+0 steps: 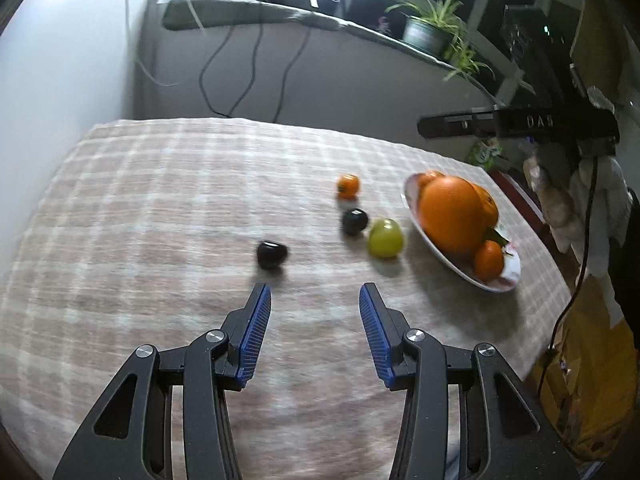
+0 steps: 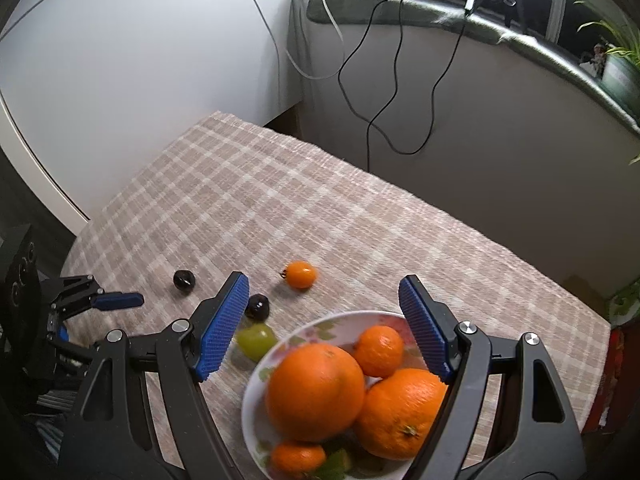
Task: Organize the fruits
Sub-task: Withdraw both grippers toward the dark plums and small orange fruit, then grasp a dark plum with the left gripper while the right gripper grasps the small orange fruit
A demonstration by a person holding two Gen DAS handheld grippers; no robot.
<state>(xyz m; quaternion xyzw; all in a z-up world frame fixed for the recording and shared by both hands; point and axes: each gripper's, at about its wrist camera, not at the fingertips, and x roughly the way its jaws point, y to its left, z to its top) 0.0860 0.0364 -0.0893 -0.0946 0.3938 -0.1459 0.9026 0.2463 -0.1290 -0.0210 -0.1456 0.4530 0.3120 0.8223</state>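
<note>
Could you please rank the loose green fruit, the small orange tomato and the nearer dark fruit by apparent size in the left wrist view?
1. Green fruit.
2. Nearer dark fruit.
3. Small orange tomato, though it lies farthest away, so unsure.

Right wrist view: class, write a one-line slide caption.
Open right gripper hovers above a plate of oranges; four small fruits lie loose on the checked cloth.

Table (image 1: 160, 200): plate (image 1: 508, 276) at right side | in plate: large orange (image 1: 452, 216), second orange (image 2: 400, 412) and tangerine (image 1: 489, 260) touching | on cloth left of plate: grape (image 1: 385, 238), plum (image 1: 354, 221) just beside it, small tomato (image 1: 347, 186) behind, second plum (image 1: 271, 254) farther left, apart | potted plant (image 1: 430, 28) on sill behind table.
</note>
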